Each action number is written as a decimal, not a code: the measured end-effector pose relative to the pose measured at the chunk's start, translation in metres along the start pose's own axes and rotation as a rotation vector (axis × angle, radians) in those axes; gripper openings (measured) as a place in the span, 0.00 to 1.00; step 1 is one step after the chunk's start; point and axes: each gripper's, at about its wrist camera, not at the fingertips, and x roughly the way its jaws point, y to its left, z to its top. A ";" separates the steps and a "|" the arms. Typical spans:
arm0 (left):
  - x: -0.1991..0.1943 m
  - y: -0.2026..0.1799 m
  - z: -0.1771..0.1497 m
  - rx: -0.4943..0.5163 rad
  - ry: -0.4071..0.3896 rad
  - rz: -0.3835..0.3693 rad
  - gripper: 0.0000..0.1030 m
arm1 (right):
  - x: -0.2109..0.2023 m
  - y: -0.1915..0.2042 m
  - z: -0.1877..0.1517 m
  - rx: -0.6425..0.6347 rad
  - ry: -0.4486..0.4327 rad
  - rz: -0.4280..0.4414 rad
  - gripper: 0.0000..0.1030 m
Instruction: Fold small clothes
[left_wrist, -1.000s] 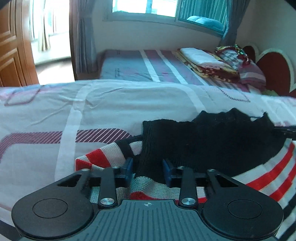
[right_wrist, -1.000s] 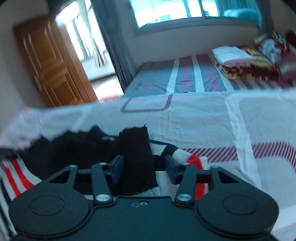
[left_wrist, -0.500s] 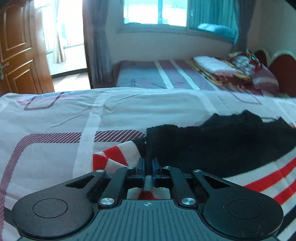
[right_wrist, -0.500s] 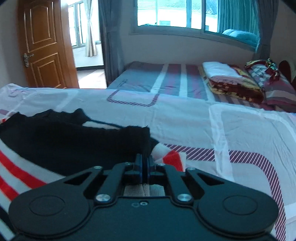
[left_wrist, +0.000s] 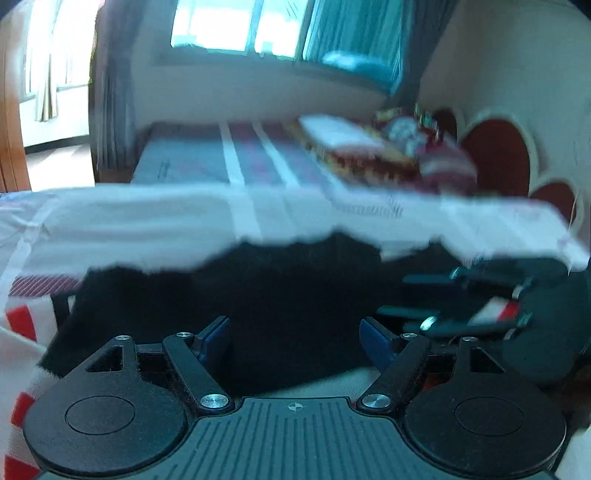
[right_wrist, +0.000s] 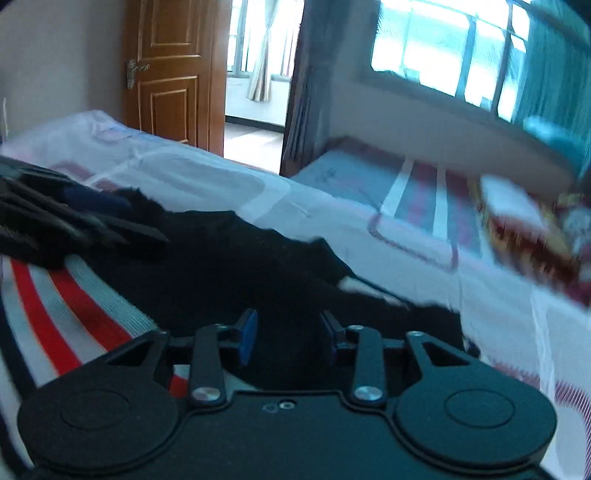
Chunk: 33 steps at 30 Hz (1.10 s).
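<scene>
The left gripper (left_wrist: 295, 338) had let go: its blue-padded jaws, clamped on the grey ribbed hem half a second before, were opening wide, with nothing pinched between them and only the black knitted sweater with red, white and grey stripes (left_wrist: 295, 288) lying below. The right gripper (right_wrist: 288, 334) had likewise released its pinch and its jaws were opening, empty, over the same dark fabric (right_wrist: 229, 258). Both views were smeared by motion. The sweater lay on the white bedsheet with maroon striped bands (left_wrist: 147, 221), its black part now spread across where striped knit had shown earlier. This looked like one fold just laid down and dropped. Each gripper appeared in the other's view, near together, so the next grasp would likely need them to part.
</scene>
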 end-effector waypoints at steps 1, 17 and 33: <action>-0.001 0.005 -0.005 0.021 0.006 0.039 0.74 | 0.001 -0.003 -0.002 0.002 0.021 0.018 0.35; -0.060 -0.005 -0.030 0.069 -0.119 0.042 0.74 | -0.059 -0.030 -0.024 0.176 -0.018 -0.006 0.37; -0.118 0.032 -0.081 0.053 -0.120 0.202 0.76 | -0.114 -0.043 -0.082 0.253 0.059 -0.170 0.39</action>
